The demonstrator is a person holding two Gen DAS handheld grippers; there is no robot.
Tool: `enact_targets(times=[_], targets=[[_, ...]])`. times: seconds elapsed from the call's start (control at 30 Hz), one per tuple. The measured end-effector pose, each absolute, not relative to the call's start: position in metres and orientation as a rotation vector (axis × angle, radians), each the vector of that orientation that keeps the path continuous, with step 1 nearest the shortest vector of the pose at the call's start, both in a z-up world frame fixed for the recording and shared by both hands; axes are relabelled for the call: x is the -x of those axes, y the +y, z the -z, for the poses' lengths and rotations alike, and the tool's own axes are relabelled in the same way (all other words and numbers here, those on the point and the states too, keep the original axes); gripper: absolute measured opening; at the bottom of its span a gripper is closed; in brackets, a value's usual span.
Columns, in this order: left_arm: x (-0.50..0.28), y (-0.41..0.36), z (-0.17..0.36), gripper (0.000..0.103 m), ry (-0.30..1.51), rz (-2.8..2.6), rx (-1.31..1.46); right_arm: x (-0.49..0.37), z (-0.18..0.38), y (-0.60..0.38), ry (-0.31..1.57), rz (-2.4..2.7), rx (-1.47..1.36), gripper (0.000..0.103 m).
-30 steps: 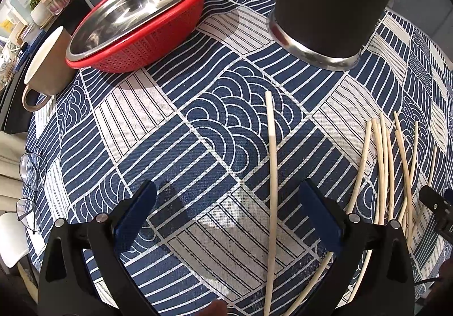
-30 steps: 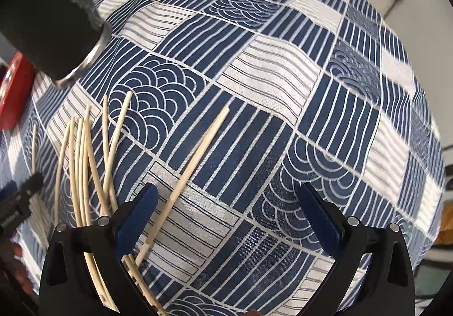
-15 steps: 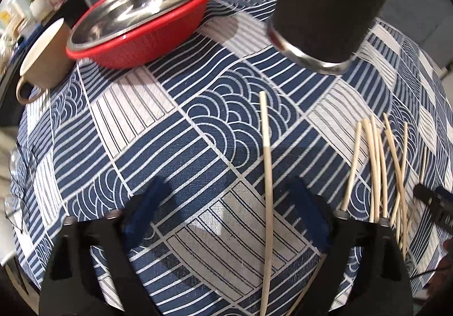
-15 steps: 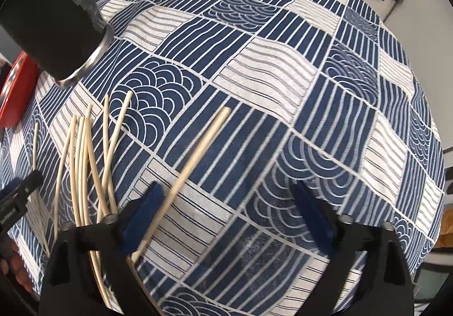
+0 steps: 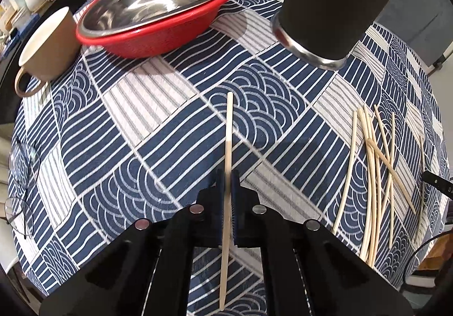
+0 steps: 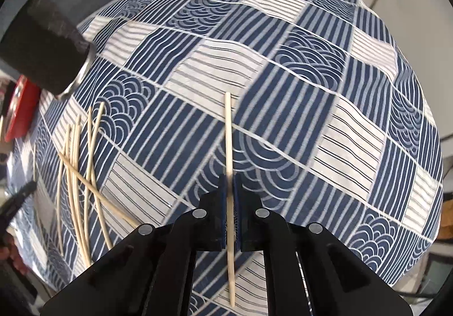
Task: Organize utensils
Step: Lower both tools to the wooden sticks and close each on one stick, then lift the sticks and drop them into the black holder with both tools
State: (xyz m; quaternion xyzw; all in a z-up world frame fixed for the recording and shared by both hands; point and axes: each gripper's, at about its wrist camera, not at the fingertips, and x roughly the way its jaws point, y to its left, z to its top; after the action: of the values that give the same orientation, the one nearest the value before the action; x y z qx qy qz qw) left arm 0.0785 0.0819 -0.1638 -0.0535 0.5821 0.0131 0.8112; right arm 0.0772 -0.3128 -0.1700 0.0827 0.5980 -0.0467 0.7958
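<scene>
My left gripper (image 5: 227,178) is shut on a pale wooden chopstick (image 5: 228,129) that points away along the fingers, above the blue patterned tablecloth (image 5: 158,134). My right gripper (image 6: 230,184) is shut on another chopstick (image 6: 228,129), held the same way. Several loose chopsticks (image 5: 373,163) lie in a crossed pile on the cloth to the right of the left gripper; the pile also shows at the left in the right wrist view (image 6: 79,171). A tall black cylindrical holder (image 5: 337,1) with a metal base ring stands at the back; it also shows in the right wrist view (image 6: 42,55).
A steel bowl (image 5: 153,1) sits inside a red colander (image 5: 158,41) at the back left. A tan mug (image 5: 48,47) stands at the table's left edge. Glasses (image 5: 19,183) lie at the left edge. The round table drops off on all sides.
Both grippers were open over the cloth; each has closed on a chopstick and lifted it. The right view has swung so its chopstick points straight ahead.
</scene>
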Motion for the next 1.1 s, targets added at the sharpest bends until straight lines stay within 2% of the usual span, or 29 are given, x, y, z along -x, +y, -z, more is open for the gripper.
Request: enact_targets(times=[0.3, 0.7, 1.1], targets=[[-0.069, 0.088, 0.134, 0.005, 1.209, -0.021, 0.158, -0.070, 0.115, -0.316, 1.153, 0.047, -0.136, 0.004], [-0.099, 0.071, 0.031, 0.005, 0.949, 0.022, 0.112, -0.115, 0.002, -0.264, 0.834, -0.167, -0.086, 0.005], [-0.154, 0.050, -0.050, 0.005, 0.738, 0.104, 0.139, -0.170, -0.065, -0.218, 0.616, -0.382, -0.115, 0.005]])
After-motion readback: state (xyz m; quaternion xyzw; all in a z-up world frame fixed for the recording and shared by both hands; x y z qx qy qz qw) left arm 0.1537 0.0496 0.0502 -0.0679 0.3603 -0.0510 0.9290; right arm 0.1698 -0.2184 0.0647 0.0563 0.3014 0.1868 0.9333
